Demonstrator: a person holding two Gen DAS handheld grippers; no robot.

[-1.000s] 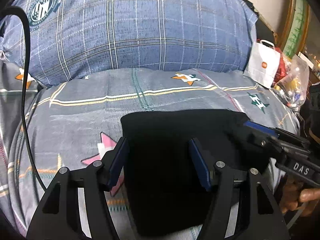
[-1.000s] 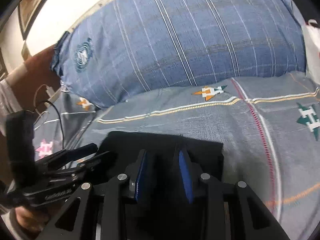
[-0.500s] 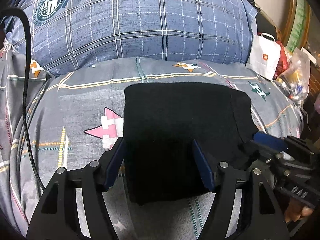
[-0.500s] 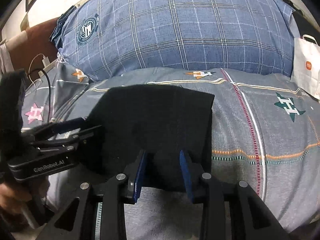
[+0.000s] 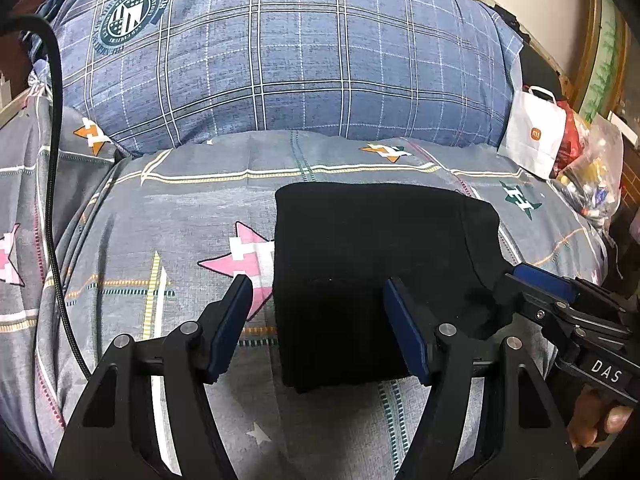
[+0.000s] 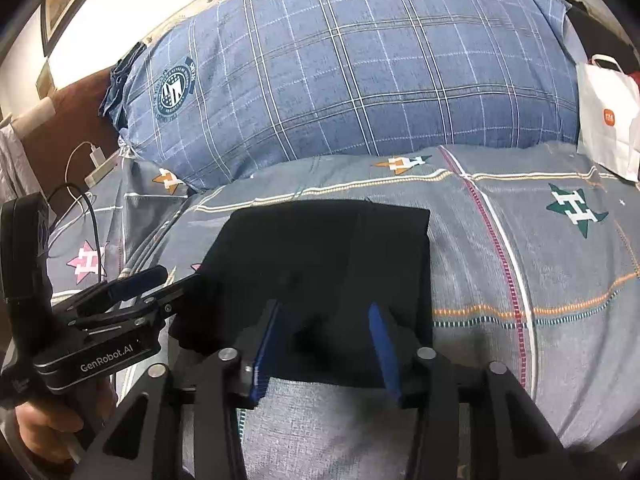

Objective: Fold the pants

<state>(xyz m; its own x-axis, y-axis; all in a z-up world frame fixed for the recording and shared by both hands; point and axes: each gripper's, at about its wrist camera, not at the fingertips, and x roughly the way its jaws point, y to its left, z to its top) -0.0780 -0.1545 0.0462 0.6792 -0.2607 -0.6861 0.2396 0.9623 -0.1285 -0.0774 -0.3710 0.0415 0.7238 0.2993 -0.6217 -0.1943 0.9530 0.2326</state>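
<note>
The black pants (image 5: 384,272) lie folded into a flat rectangle on the grey patterned bedsheet (image 5: 180,208). My left gripper (image 5: 317,284) hovers open over their near left corner, one finger past the cloth's left edge and the pads touching nothing. In the right wrist view the pants (image 6: 320,248) spread ahead of my right gripper (image 6: 325,308). Its jaws are opening over the near edge; cloth lies between them, but the blue pads do not press it. Each gripper appears in the other's view: the right gripper (image 5: 536,280) and the left gripper (image 6: 160,280).
A big blue plaid pillow (image 5: 280,60) fills the back of the bed. A white paper bag (image 5: 534,136) and plastic bags (image 5: 592,176) stand at the right edge. A black cable (image 5: 52,200) runs down the left; a charger (image 6: 98,158) lies beyond.
Both grippers have drawn back from over the middle of the pants to their near edge. The right jaws have widened. The folded pants lie still.
</note>
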